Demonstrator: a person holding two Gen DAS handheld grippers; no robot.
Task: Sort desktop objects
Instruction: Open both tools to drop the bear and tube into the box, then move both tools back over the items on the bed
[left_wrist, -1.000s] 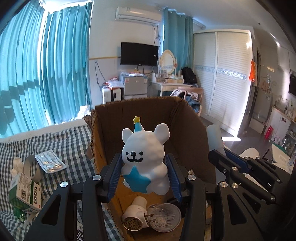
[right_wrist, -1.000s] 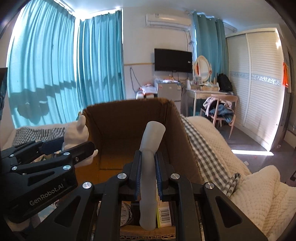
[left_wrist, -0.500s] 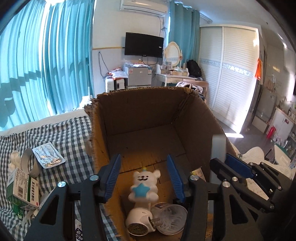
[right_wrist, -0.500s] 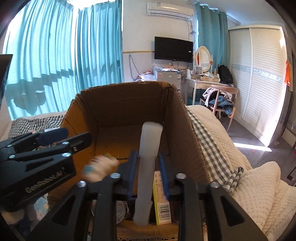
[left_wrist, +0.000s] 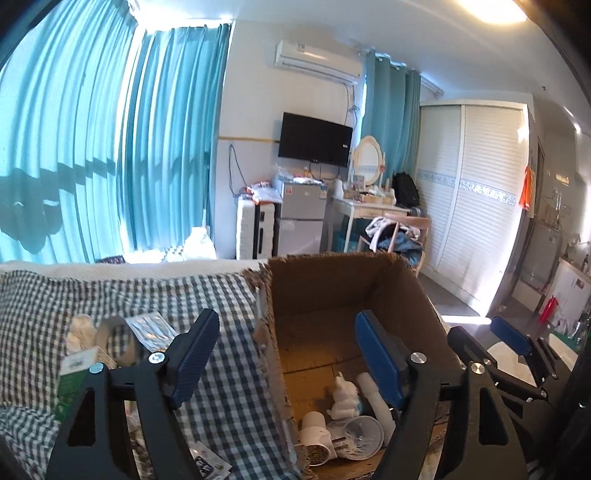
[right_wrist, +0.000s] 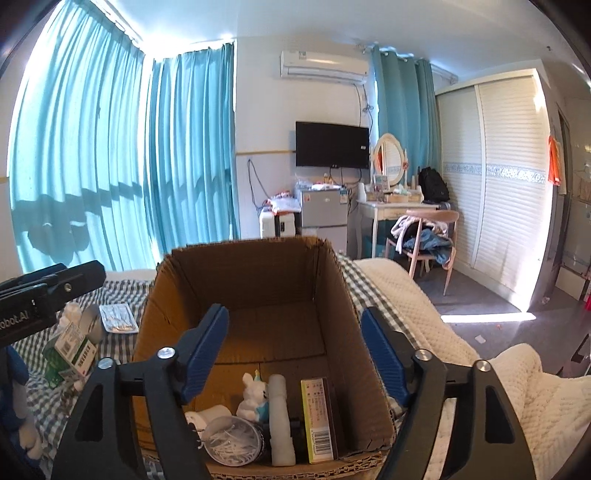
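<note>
Two tools are held above an open cardboard box (right_wrist: 332, 295) resting on a checked bedcover (left_wrist: 229, 387). Left tool (left_wrist: 284, 354) and right tool (right_wrist: 295, 350) are seen with jaws spread wide, having just been opening, and nothing is gripped between them. Inside the box a white bear figurine (right_wrist: 255, 397) with a blue star and party hat is seen upright, just beside a pale white tube (right_wrist: 280, 424) lying lengthwise; a yellow-edged carton (right_wrist: 319, 421) is found to the tube's right.

A home bedroom: checked bedspread (left_wrist: 229, 302), wall television (right_wrist: 331, 144), vanity mirror (right_wrist: 388, 159), wardrobe (right_wrist: 513, 206).
</note>
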